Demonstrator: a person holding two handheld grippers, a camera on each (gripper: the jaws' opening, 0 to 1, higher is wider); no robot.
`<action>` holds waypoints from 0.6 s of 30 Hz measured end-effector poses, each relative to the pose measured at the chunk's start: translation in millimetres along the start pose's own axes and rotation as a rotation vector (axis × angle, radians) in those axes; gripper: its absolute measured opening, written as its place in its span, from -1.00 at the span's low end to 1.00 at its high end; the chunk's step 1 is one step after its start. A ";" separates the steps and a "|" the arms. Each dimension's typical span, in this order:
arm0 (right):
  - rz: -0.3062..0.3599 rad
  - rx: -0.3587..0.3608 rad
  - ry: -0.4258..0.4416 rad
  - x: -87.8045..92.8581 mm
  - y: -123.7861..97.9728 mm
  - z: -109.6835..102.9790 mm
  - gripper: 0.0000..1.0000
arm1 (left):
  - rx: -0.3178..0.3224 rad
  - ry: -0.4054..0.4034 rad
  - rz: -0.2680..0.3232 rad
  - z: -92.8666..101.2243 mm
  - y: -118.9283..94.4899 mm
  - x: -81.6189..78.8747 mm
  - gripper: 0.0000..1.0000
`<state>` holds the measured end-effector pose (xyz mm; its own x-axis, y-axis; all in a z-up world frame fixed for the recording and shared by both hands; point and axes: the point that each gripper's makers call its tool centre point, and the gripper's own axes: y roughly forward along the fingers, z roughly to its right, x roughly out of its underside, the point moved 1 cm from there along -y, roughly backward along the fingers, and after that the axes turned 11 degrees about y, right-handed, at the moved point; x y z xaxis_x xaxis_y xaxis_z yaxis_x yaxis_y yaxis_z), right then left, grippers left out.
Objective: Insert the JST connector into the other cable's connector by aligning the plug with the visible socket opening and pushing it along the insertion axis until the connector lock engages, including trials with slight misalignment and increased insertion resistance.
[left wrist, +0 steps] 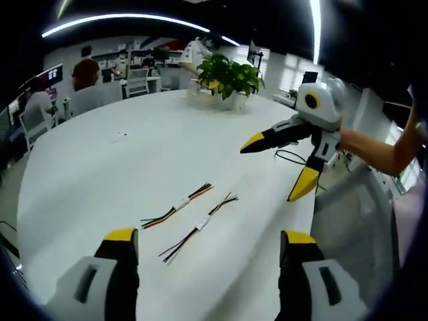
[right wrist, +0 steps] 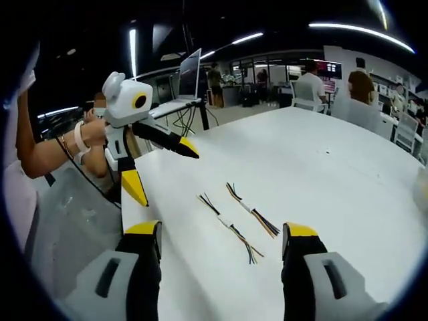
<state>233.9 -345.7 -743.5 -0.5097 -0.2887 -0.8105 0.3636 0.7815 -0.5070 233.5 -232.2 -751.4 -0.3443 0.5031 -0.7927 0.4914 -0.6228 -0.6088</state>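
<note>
While both tools hover above the white table [left wrist: 100, 167], the left gripper view looks down along the left gripper [left wrist: 208, 249], whose yellow-tipped jaws stand wide apart with nothing between them. Ahead of them lie two short cables, side by side and apart: the farther cable [left wrist: 179, 205] and the nearer cable [left wrist: 199, 227], each a thin bundle of coloured wires with a small pale connector near its middle. Neither touches a jaw. The right gripper [left wrist: 275, 167] comes in from the right, held off the table by a person's hand, its jaws also spread and empty. A potted plant [left wrist: 229, 79] stands at the far side of the table, well away from the work.

From the right gripper view, the right gripper [right wrist: 224, 244] shows the same spread jaws, empty, with the two cables just beyond them; here the nearer cable [right wrist: 231, 229] lies left of the farther cable [right wrist: 251, 209]. The left gripper [right wrist: 164, 170] hangs above the table edge at the left, open, held by a hand with a wristband.

These cables look light and limp, so the wires will bend and swing if taken far from the plug. The hard plastic housings are the better hold, pinched across their flat sides, leaving the mating ends free. Being small and smooth, they could twist or slip in the jaws under a stiff push.
</note>
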 end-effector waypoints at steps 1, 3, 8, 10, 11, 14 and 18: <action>0.002 0.005 0.002 -0.2 -1.1 -0.1 0.45 | -0.005 -0.002 0.002 0.2 -0.9 -0.5 0.76; 0.011 0.013 0.004 -0.8 -3.1 0.0 0.47 | -0.016 -0.015 0.011 0.1 -2.6 -1.8 0.82; 0.028 0.041 0.035 0.2 -9.9 1.7 0.50 | -0.018 -0.007 0.005 7.5 -8.3 -0.5 0.86; 0.038 0.052 0.049 1.0 -13.1 1.9 0.53 | -0.018 -0.011 0.010 9.8 -10.5 -0.3 0.86; 0.042 0.055 0.053 1.4 -14.2 2.0 0.56 | -0.021 -0.016 0.015 11.1 -12.1 -0.1 0.86; 0.051 0.067 0.068 4.1 -17.7 2.0 0.58 | -0.037 -0.004 -0.003 13.8 -14.8 4.1 0.87; 0.054 0.072 0.093 9.2 -20.7 0.5 0.63 | -0.029 -0.002 -0.011 21.1 -20.1 7.9 0.88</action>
<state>222.0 -364.8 -740.6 -0.5573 -0.1920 -0.8078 0.4455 0.7519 -0.4861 204.0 -228.3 -746.1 -0.3512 0.5090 -0.7859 0.5108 -0.5993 -0.6164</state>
